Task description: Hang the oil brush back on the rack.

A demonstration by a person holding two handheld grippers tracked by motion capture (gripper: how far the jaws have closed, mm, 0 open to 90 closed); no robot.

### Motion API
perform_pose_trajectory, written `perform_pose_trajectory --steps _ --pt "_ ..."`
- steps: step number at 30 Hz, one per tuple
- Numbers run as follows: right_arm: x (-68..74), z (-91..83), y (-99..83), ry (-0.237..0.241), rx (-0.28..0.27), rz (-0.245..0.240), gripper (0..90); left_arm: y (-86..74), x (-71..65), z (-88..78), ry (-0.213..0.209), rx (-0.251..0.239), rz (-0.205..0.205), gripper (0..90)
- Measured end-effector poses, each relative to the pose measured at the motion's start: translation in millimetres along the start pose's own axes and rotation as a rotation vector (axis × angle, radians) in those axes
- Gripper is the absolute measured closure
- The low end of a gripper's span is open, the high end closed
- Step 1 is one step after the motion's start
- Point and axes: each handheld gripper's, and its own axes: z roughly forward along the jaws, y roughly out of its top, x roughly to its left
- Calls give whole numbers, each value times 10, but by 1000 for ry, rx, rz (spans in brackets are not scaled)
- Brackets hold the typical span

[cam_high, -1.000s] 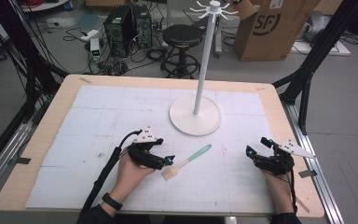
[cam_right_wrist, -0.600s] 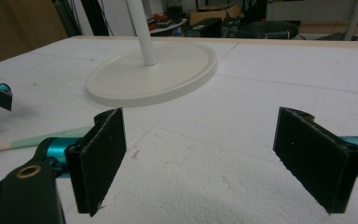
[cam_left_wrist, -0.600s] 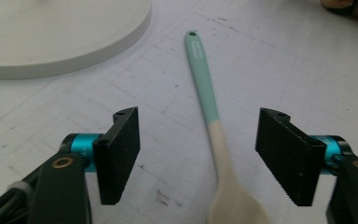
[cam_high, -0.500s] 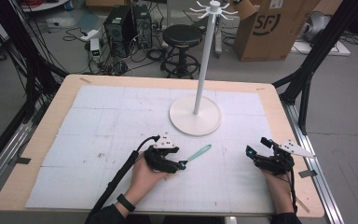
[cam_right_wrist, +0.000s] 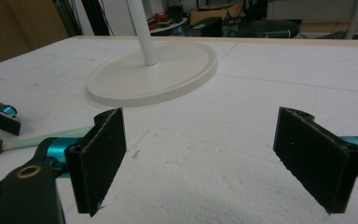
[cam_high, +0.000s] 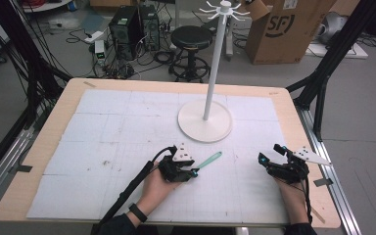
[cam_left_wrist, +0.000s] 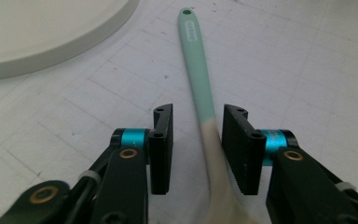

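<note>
We note one spatula (cam_left_wrist: 197, 70) between the parted jaws of the left gripper (cam_left_wrist: 196, 140), one stand (cam_high: 205, 120) ahead; right gripper (cam_right_wrist: 214, 158) gapes wide over bare mat.

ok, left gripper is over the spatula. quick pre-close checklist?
1. Spatula between the left gripper jaws: ok, handle runs through the gap.
2. Jaws open enough: ok, space shows on the left side; the right jaw sits very close.
3. Spatula flat on the mat: ok.
4. Stand base clear of the grip point: ok, it sits apart from the handle tip.
5. Right gripper out of the way: ok, open, off to the side.
6. Grip depth: cannot tell.
</note>
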Motion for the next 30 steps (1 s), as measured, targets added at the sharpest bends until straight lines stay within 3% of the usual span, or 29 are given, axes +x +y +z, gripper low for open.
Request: perform_pose_trajectory --steps 6,13,23,26,30 --pt "-1 0 0 0 0 0 165 19 -63 11 16 13 13 717" --pt "0 0 0 0 0 1 165 23 -66 17 1 16 -17 812" --pt "-4 -1 0 4 -1 2 165 16 -25 13 -23 6 -32 820" --pt "-6 -1 1 4 0 1 165 18 -20 7 -28 3 -19 820" --pt "-7 -1 0 4 1 -1 165 39 -5 -42 -36 -24 -26 821"
